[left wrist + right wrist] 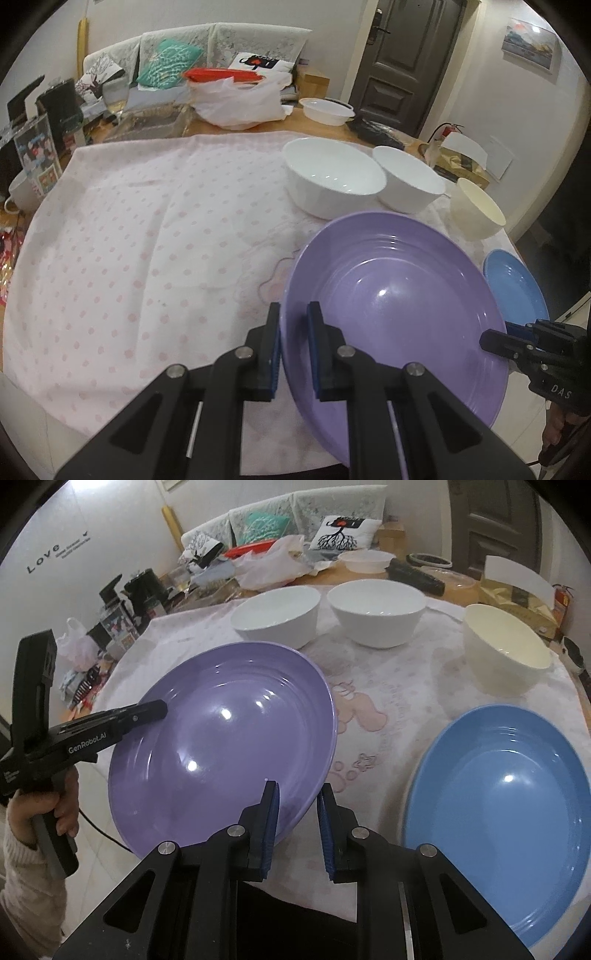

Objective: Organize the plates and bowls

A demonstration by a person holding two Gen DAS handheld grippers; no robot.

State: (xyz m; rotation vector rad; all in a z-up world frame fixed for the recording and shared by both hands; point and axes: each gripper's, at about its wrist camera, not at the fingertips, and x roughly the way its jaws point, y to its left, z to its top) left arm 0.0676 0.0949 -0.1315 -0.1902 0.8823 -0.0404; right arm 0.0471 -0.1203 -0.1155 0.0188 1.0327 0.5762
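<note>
Purple plate (221,738): lower centre, tilted.
Left tool (295,314): clamped on its rim.
Right tool (297,794): astride opposite rim, apparently slightly parted.

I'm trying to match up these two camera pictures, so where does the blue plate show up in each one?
Left wrist view: the blue plate peeks out at the right edge, behind the purple plate.
Right wrist view: the blue plate fills the lower right, lying on the tablecloth.
Shared landmark: the cream bowl just beyond it.

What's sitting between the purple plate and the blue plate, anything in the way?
Nothing visible. Only bare tablecloth lies between the purple plate and the blue plate; the bowls sit farther back.
</note>
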